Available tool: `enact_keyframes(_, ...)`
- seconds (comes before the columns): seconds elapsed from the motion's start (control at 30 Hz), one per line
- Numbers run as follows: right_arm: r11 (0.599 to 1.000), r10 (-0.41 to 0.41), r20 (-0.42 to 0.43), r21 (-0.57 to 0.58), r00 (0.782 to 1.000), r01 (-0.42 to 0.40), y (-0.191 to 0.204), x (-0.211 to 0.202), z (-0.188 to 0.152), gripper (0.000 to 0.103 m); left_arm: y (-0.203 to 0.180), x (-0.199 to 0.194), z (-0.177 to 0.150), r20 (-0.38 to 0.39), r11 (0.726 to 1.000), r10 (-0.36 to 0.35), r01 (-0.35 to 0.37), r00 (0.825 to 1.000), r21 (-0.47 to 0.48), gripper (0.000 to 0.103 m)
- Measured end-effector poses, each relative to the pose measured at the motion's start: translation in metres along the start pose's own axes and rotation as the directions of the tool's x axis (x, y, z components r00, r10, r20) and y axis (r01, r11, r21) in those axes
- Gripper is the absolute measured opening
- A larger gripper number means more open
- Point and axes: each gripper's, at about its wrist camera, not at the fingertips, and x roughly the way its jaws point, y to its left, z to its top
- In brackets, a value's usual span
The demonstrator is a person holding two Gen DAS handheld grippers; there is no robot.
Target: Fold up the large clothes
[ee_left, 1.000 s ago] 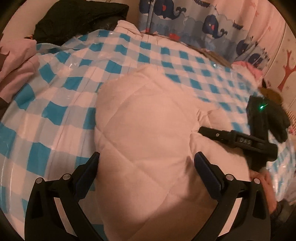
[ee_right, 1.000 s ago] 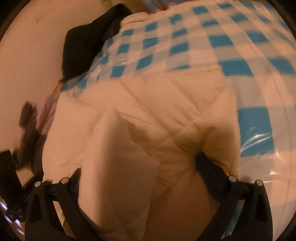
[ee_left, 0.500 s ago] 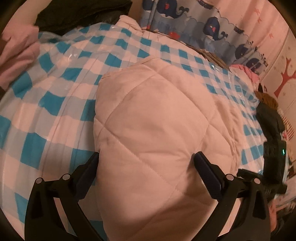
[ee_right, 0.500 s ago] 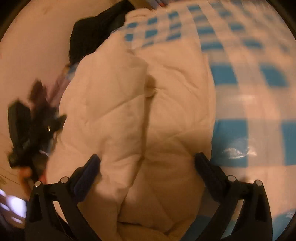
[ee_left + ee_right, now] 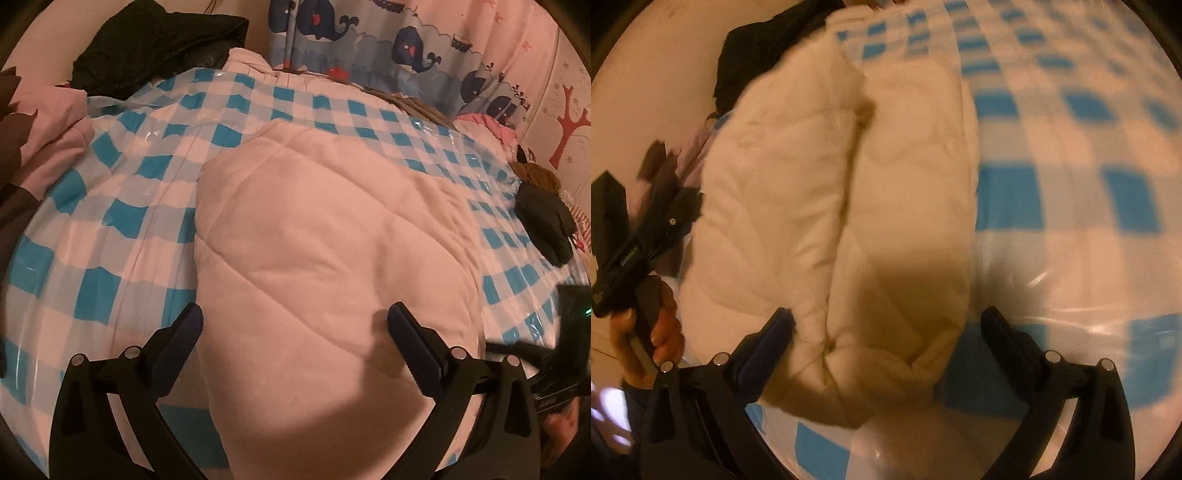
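We are hovering the left gripper (image 5: 295,332) and right gripper (image 5: 886,332), both now spread and empty, over the quilted jacket (image 5: 325,258) we have just released, doubled over on the checkered cover (image 5: 110,229), so the fold seems finished.

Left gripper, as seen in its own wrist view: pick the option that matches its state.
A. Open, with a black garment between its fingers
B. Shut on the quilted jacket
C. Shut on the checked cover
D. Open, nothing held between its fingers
D. The left gripper shows its two fingers spread wide apart above the pale quilted jacket, which lies folded on the blue-and-white checked cover; no fabric is pinched between them.
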Motion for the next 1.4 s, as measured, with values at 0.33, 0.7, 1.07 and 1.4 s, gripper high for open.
enact_keyframes(0.33, 0.998, 0.060, -0.117, 0.008, 0.991, -0.059, 0.015, 0.028, -0.029, 0.097, 0.003, -0.018, -0.011, 0.031, 0.999, -0.024, 0.025, 0.999, -0.027, 0.096)
enact_keyframes(0.7, 0.990, -0.015, 0.271, -0.130, 0.962, 0.052, 0.072, -0.014, 0.103, 0.097, -0.009, -0.010, -0.014, 0.058, 1.000, -0.024, 0.024, 0.998, 0.011, 0.096)
enact_keyframes(1.07, 0.999, 0.050, 0.133, -0.021, 0.990, -0.048, 0.027, 0.035, 0.087, 0.097, -0.005, -0.016, -0.006, 0.109, 1.000, -0.004, 0.006, 0.994, -0.018, 0.096)
enact_keyframes(1.4, 0.996, 0.080, 0.294, -0.064, 0.952, -0.064, -0.002, -0.018, -0.012, 0.097, -0.013, -0.031, -0.008, 0.102, 0.999, 0.009, -0.005, 0.995, -0.039, 0.096)
